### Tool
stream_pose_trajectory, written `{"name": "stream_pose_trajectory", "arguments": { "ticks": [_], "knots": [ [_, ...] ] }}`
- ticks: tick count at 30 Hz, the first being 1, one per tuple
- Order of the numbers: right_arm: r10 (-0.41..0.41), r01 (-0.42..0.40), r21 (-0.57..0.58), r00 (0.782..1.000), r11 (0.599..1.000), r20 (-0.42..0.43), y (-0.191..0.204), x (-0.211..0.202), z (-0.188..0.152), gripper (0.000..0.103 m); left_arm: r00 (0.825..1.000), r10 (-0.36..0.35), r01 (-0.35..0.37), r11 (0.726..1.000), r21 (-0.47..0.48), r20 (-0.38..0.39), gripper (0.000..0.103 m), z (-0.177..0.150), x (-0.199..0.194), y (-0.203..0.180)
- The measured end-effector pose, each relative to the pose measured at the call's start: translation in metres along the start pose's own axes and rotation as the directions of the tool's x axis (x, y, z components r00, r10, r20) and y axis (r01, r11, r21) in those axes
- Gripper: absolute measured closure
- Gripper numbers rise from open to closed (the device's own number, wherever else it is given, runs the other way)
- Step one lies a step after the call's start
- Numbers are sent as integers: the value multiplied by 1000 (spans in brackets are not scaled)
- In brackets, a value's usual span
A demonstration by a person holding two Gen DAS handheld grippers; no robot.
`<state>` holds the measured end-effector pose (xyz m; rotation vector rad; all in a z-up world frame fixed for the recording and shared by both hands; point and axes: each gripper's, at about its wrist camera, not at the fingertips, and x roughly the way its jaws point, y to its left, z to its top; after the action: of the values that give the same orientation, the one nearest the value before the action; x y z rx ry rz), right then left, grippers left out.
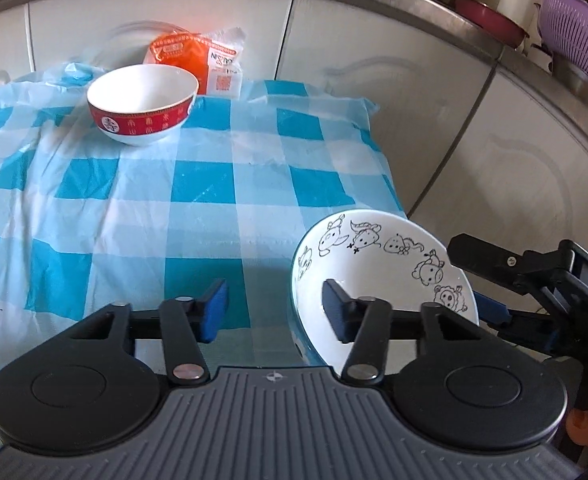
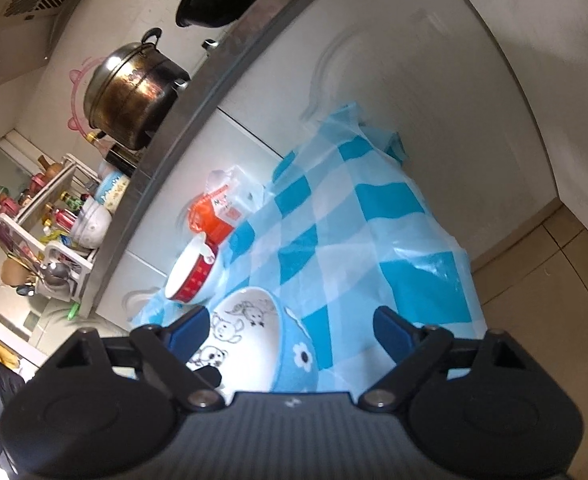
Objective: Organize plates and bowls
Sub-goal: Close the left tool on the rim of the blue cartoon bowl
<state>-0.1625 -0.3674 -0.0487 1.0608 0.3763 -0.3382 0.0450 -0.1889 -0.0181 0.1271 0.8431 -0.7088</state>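
1. Bowl with cartoon animals (image 1: pixel 378 276) sits tilted at lower right on the checked surface (image 1: pixel 198 200).
2. Left claw (image 1: pixel 274 312) gapes, one finger inside the bowl.
3. Right claw (image 2: pixel 290 330) gapes around it.
4. Red-banded bowl (image 1: pixel 142 104), upper left, bears Chinese characters.

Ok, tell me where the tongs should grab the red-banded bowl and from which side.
Take the red-banded bowl by its rim, from above: one finger inside, one on the red band. It stands upright and empty on the checked cloth, with the rim's near arc unobstructed. The orange packet crowds the far side, so probably take the near arc.
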Motion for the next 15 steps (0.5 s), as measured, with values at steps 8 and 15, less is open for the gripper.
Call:
{"name": "stream_pose_trajectory", "arguments": {
  "ticks": [8, 15],
  "knots": [
    [59, -58, 10, 995, 998, -80, 3, 13, -6, 29, 1000, -8, 8, 1000, 0, -7, 67, -2, 11, 3],
    [71, -70, 6, 989, 997, -127, 12, 20, -11, 24, 998, -65, 65, 998, -16, -3, 79, -3, 13, 4]
  ]
}}
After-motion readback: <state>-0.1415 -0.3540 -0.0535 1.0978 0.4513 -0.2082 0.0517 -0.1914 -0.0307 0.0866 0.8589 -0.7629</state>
